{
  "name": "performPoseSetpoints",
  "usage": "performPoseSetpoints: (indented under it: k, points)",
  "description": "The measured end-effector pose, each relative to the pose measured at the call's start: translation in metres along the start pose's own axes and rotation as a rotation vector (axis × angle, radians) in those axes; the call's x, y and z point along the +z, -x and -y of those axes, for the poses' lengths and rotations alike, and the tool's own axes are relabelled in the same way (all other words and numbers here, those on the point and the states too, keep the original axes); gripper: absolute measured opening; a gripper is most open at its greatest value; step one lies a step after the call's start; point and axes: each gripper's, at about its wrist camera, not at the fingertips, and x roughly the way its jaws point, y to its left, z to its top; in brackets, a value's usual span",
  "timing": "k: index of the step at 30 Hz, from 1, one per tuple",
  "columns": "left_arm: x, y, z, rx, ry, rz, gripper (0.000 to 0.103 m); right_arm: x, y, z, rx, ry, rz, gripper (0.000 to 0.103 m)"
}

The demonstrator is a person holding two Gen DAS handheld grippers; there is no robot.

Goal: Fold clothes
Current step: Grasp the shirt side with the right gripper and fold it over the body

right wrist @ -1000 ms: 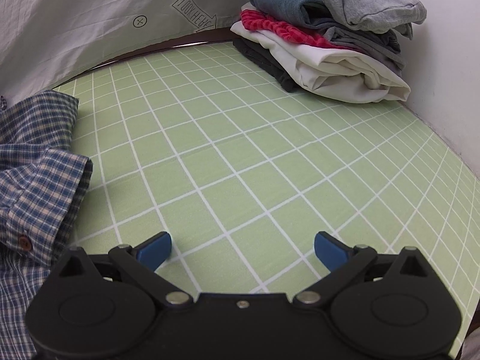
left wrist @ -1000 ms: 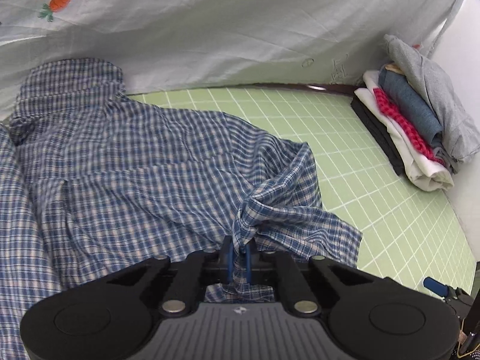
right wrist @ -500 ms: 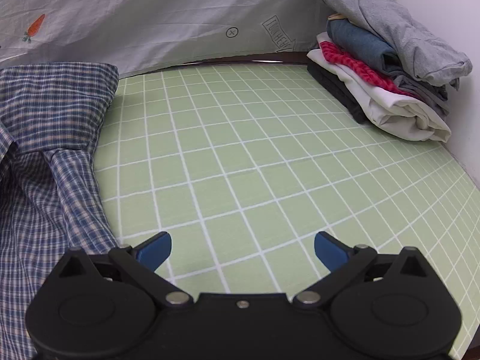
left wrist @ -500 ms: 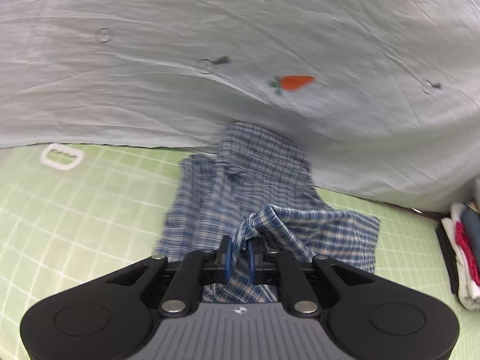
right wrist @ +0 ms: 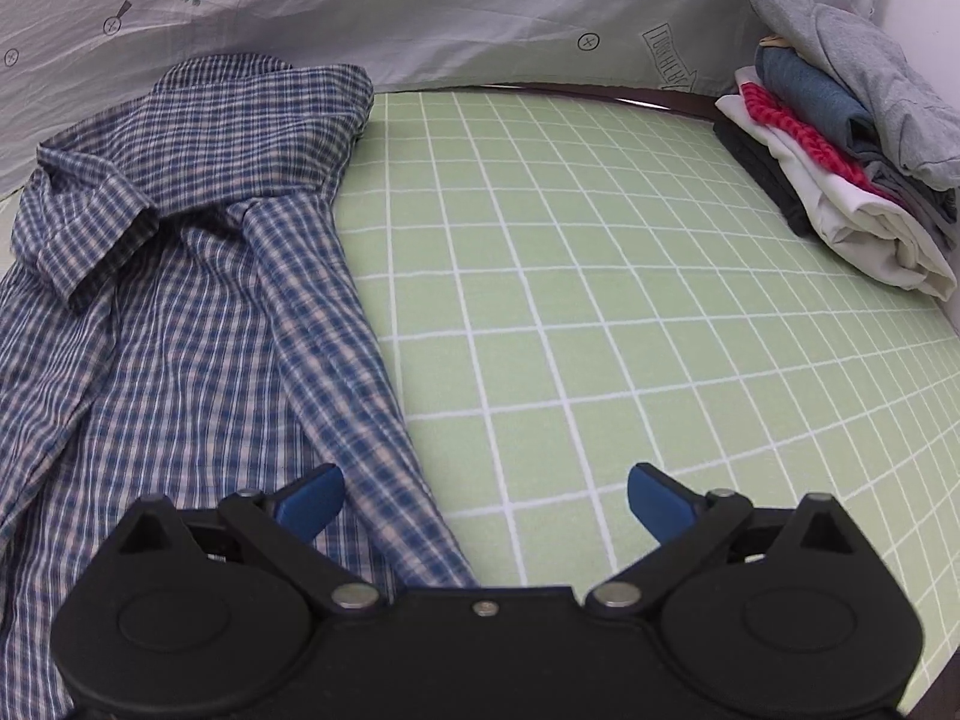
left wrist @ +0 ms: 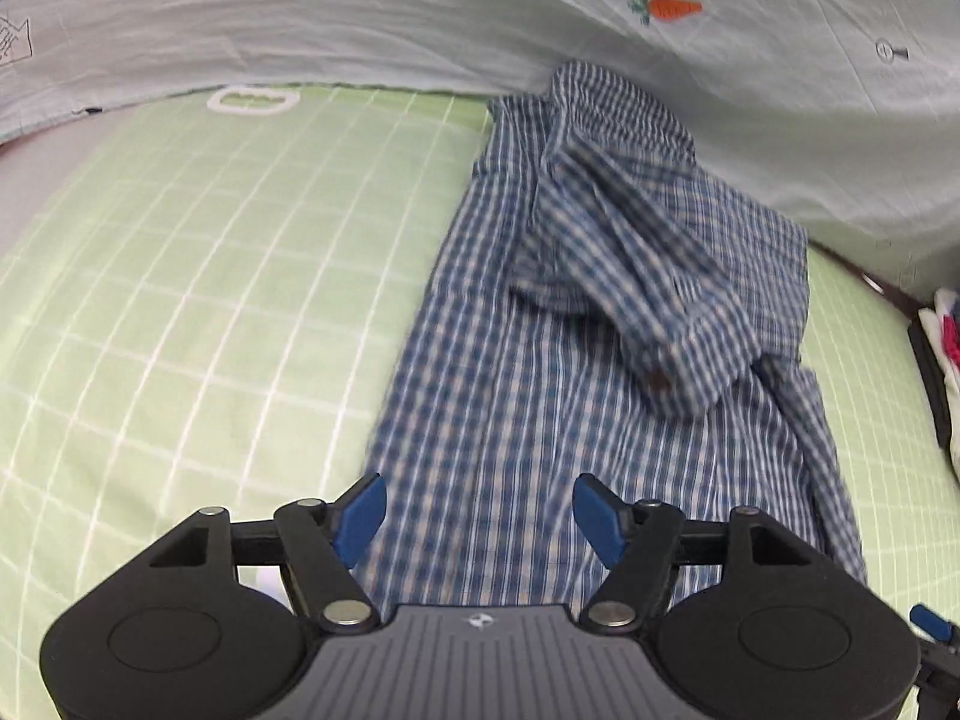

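A blue and white checked shirt lies lengthwise on the green gridded mat, its sleeve with a brown-buttoned cuff folded across the chest. My left gripper hovers over the shirt's lower part; its jaws are opening and no cloth is pinched between the blue pads. In the right wrist view the same shirt fills the left side, and my right gripper stands open over the shirt's right edge and the mat, holding nothing.
A stack of folded clothes sits at the mat's far right corner by a white wall. A pale sheet with carrot prints hangs behind the mat. A white label marks the mat's far edge.
My left gripper carried the sleeve across the shirt, then its jaws opened and let the cloth drop onto the chest. My right gripper, open throughout, shifted left to the shirt's edge.
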Motion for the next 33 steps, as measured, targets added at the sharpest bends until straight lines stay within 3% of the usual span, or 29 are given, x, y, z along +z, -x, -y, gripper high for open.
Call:
performPoseSetpoints:
  k: [5, 13, 17, 22, 27, 33]
  points:
    - [-0.053, 0.003, 0.003, 0.025, -0.071, -0.09, 0.07, -0.024, 0.009, 0.009, 0.041, -0.021, -0.035, 0.079]
    - [-0.093, 0.017, -0.01, 0.042, -0.06, -0.113, 0.07, -0.057, 0.025, 0.022, 0.106, -0.082, -0.04, 0.05]
    - [-0.101, 0.022, -0.014, 0.037, -0.066, -0.119, 0.072, -0.063, 0.035, 0.024, 0.125, -0.1, -0.032, 0.009]
    - [-0.106, 0.031, -0.018, 0.035, -0.09, -0.127, 0.072, -0.063, 0.049, 0.023, 0.196, -0.171, 0.007, 0.003]
    - [-0.106, 0.033, -0.025, 0.019, -0.11, -0.142, 0.072, -0.066, 0.062, 0.02, 0.347, -0.327, 0.028, 0.003]
    - [-0.103, 0.039, -0.033, -0.003, -0.163, -0.157, 0.072, -0.068, 0.075, -0.006, 0.457, -0.365, 0.041, 0.003]
